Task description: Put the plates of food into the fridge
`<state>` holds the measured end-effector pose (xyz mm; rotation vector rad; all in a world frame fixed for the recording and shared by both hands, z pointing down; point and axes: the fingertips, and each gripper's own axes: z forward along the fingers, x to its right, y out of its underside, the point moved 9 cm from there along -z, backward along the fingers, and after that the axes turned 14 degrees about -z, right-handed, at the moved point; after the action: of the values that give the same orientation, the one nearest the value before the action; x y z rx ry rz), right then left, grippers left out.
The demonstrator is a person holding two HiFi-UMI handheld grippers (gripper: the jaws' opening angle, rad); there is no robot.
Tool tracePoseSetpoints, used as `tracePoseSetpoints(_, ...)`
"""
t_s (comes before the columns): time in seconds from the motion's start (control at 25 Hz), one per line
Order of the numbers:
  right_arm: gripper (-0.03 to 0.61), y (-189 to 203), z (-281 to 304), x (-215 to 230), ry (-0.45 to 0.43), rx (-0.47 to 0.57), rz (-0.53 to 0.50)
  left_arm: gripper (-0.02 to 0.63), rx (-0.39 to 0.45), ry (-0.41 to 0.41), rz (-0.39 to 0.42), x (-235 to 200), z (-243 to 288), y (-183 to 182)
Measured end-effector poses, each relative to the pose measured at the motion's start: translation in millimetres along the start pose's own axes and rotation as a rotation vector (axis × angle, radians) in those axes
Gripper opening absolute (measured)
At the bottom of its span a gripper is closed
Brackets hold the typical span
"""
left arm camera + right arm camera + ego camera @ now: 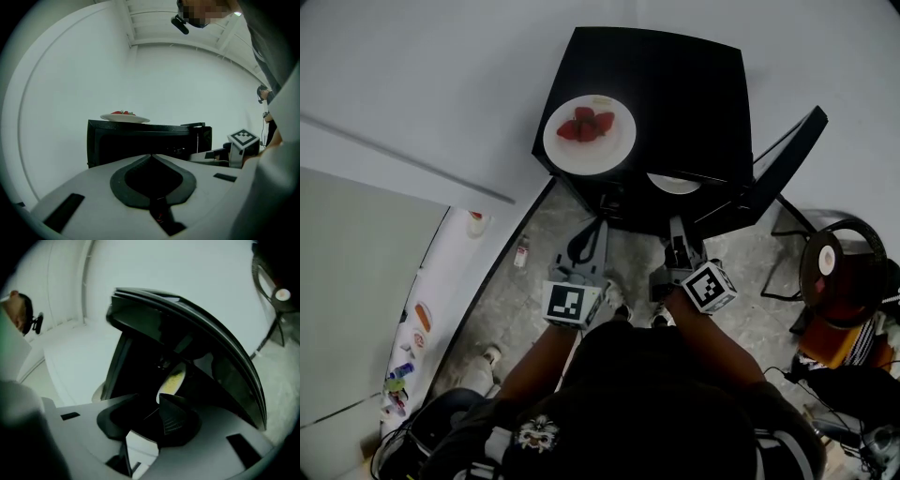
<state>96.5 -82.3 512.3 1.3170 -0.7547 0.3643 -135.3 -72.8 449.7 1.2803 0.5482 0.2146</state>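
Grey plastic jaws of the left hand-held gripper (601, 225) (151, 156) are pressed together with nothing between them. It is level, pointing at the front of the black fridge (675, 84) (140, 140), close to it but not touching.

Ahead of this gripper and higher up, a white plate (614, 152) (136, 119) lies flat on the fridge top near the left front corner. Red strawberries (586, 126) (123, 112) are heaped at its middle. The plate is round, so it has no long axis.

The right hand-held gripper (676, 227) (150, 405) has its jaws apart and grips nothing. It faces the open fridge compartment. Just beyond its tips, a second white plate (673, 185) (161, 390) with yellow food (175, 378) sits inside, its near rim towards the gripper. The fridge door (783, 159) is swung open to the right.
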Motion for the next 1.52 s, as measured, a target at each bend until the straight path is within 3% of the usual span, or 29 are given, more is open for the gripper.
tracePoseSetpoints(0.16,0.127,-19,-5,-37,-0.176,0.051,-0.317,0.021,0.043,0.011,-0.009,6,3,-7)
tracePoseSetpoints(0.28,0.126,-31,-10,-61,-0.285,0.095,-0.491,0.021,0.052,0.014,-0.011,9,1,-13)
tracePoseSetpoints(0.56,0.123,-52,-14,-92,-0.370,0.153,-0.833,0.021,0.118,0.026,0.025,23,-8,-43)
tracePoseSetpoints(0.76,0.058,-70,-14,-108,-0.363,0.189,-0.958,0.021,0.168,0.050,0.028,41,-6,-60)
tracePoseSetpoints(0.96,0.025,-85,-19,-122,-0.356,0.219,-0.971,0.021,0.199,0.054,0.036,52,-8,-68)
tracePoseSetpoints(1.12,0.025,-88,-21,-121,-0.337,0.204,-1.013,0.021,0.214,0.050,0.043,57,-10,-71)
tracePoseSetpoints(1.52,0.025,-92,-31,-117,-0.329,0.205,-1.004,0.021,0.269,0.013,0.028,68,-22,-80)
